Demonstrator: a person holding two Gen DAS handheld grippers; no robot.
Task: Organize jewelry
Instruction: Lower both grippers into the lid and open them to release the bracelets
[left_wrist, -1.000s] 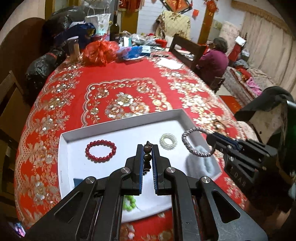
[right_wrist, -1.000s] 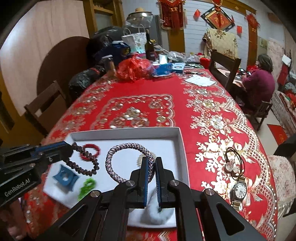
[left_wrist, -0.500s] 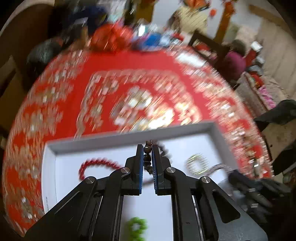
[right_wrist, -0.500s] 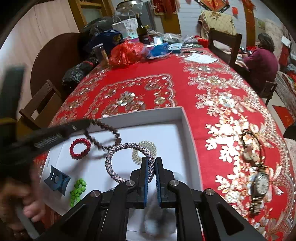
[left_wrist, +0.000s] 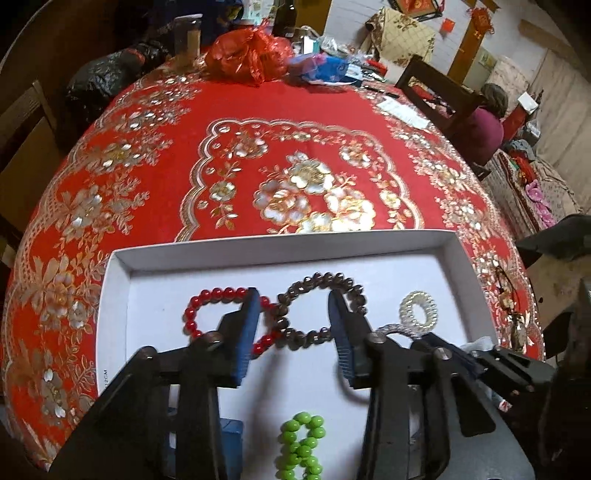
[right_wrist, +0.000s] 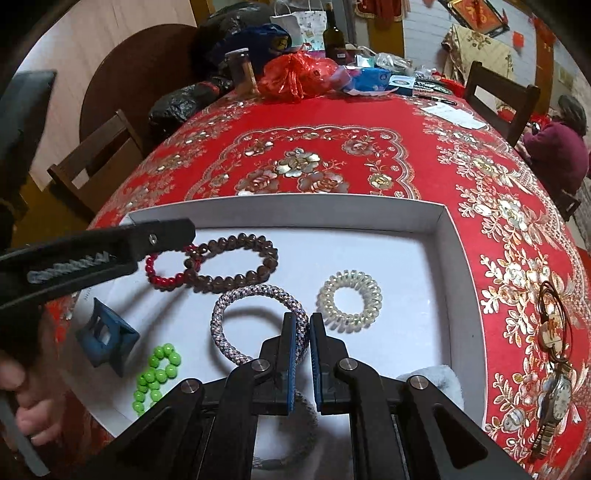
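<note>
A white tray (right_wrist: 448, 258) lies on the red tablecloth. In it lie a brown bead bracelet (right_wrist: 236, 267), overlapping a red bead bracelet (right_wrist: 162, 278), a clear coil hair tie (right_wrist: 349, 301), a green bead string (right_wrist: 157, 373) and a blue hair claw (right_wrist: 105, 338). My left gripper (left_wrist: 293, 317) is open above the brown bracelet (left_wrist: 321, 310) and red bracelet (left_wrist: 218, 297). My right gripper (right_wrist: 301, 332) is shut on a grey braided bracelet (right_wrist: 255, 325), held just above the tray.
A wristwatch (right_wrist: 557, 400) and a brown cord pendant (right_wrist: 552, 325) lie on the cloth right of the tray. Bags, a bottle (right_wrist: 334, 33) and clutter fill the table's far end. Chairs stand around. A person (right_wrist: 557, 147) sits at the far right.
My left gripper has opened and let the brown bead bracelet drop into the tray beside the red one. My right gripper still holds the braided bracelet, now lower over the tray.
</note>
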